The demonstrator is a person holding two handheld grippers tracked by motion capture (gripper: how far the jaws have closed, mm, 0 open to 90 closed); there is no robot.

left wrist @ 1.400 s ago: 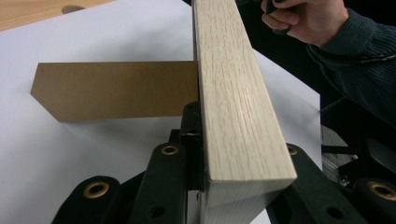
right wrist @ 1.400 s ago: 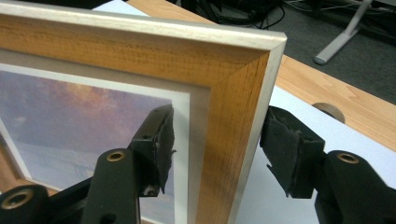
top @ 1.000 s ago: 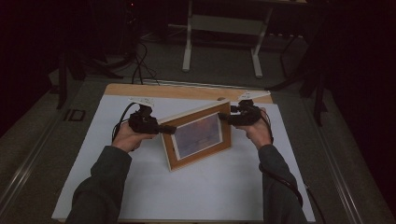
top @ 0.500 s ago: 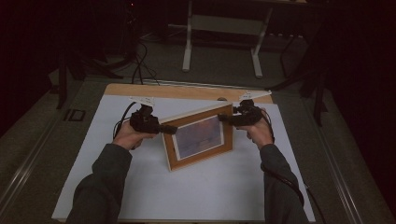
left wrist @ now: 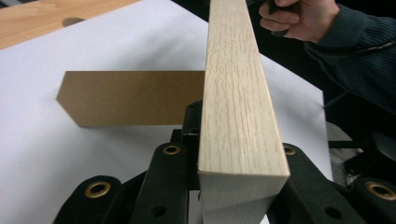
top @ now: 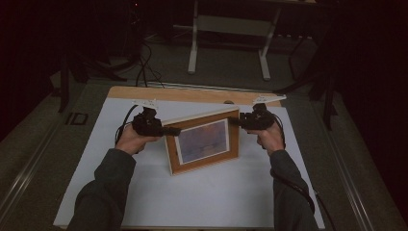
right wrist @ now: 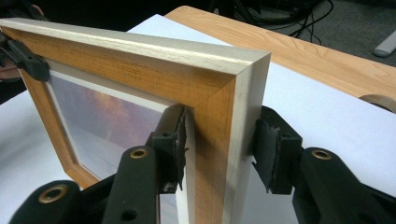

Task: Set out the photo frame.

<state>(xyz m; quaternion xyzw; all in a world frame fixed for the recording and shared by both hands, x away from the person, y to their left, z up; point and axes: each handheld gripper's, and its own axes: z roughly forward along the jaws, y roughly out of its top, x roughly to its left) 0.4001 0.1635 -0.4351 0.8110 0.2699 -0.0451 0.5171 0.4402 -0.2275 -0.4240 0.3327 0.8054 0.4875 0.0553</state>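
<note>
White table sheet (top: 202, 202): one picture frame (top: 204, 142), two grippers, left (top: 166, 130) and right (top: 236, 121), jaws pinching its ends.

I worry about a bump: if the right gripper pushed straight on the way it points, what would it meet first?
Likely the picture frame: its side edge already sits between the right gripper's jaws.

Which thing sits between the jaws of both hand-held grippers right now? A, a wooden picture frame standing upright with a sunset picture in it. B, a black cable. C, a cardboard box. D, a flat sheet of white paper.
A: the light wooden picture frame stands upright on the white table cover, with the left hand-held gripper at one side edge and the right hand-held gripper at the other.
</note>
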